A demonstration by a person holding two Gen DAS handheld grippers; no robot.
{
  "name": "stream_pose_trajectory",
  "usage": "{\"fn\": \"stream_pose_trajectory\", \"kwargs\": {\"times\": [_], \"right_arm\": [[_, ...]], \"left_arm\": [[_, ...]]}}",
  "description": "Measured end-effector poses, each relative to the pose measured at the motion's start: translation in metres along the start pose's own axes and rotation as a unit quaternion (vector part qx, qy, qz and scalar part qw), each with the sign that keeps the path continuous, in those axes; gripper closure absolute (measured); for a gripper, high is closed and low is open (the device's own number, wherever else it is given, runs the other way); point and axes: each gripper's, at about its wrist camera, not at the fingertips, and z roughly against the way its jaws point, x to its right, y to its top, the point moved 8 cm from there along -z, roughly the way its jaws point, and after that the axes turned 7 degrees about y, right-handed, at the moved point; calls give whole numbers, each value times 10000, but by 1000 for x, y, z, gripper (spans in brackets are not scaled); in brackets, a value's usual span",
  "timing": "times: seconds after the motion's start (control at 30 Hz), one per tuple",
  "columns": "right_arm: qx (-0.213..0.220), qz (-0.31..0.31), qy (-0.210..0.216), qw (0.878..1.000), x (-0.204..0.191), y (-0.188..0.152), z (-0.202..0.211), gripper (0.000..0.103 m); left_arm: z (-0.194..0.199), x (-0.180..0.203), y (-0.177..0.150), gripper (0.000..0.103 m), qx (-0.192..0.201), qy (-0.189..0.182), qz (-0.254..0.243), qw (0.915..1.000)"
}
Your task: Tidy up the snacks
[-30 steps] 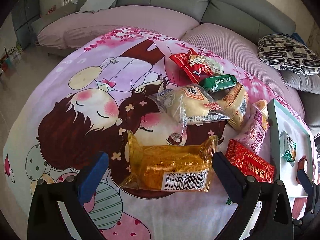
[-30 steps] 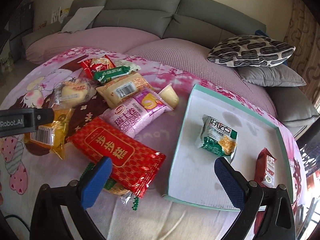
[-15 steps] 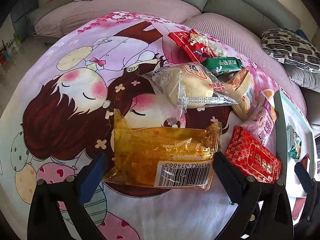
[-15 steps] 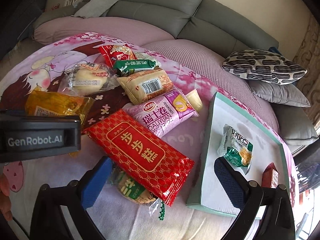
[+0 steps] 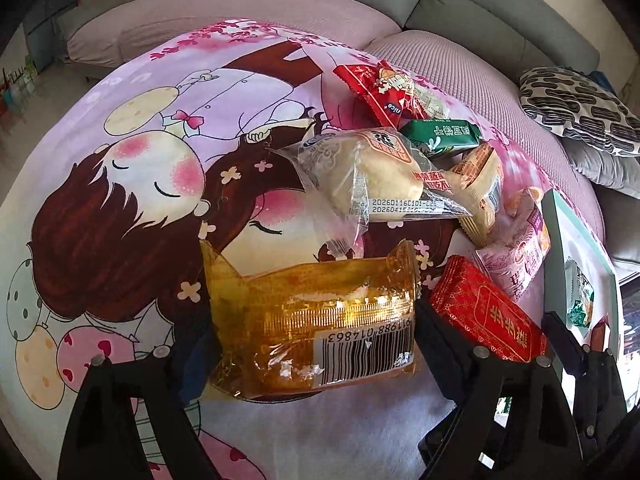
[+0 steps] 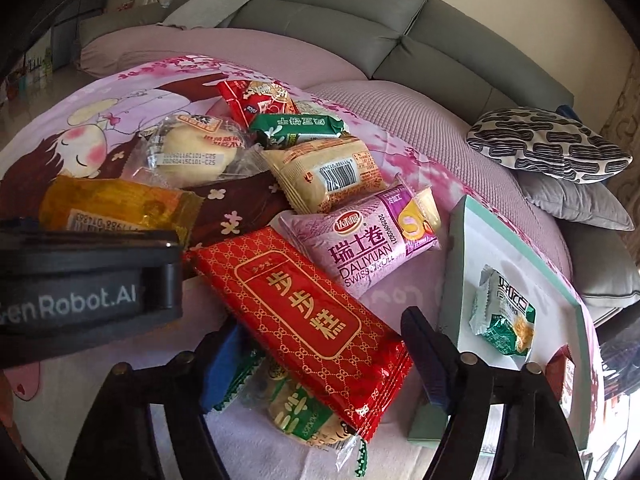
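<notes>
Left gripper (image 5: 314,344) fingers pressed against both ends of yellow snack packet (image 5: 316,320), clamping it; left pad (image 5: 196,364) half hidden behind wrapper. Right gripper (image 6: 320,356) fingers astride near end of red cake packet (image 6: 304,304), narrowed onto its edges, firm contact hard to confirm. Underneath, green-wrapped snack (image 6: 296,412) mostly covered. Both packets near front edge of cartoon blanket (image 5: 120,184). Tray (image 6: 516,248) at blanket's right edge, holding small green-white packet (image 6: 504,316); far corner cut off.
</notes>
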Motion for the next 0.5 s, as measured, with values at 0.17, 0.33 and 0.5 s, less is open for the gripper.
{"fn": "stream_pose_trajectory", "kwargs": {"times": [0.17,0.33,0.5], "right_arm": [[68,-291,179,9994,6,3,2,55],[140,-636,441,9969,13,4,6,71],[217,-896,678,9934,17,4,9,76]], "left_arm": [[0,1,1,14,4,-20,29,10000],[0,2,2,16,7,-25,41,10000],[2,2,3,19,27,-66,78,9999]]}}
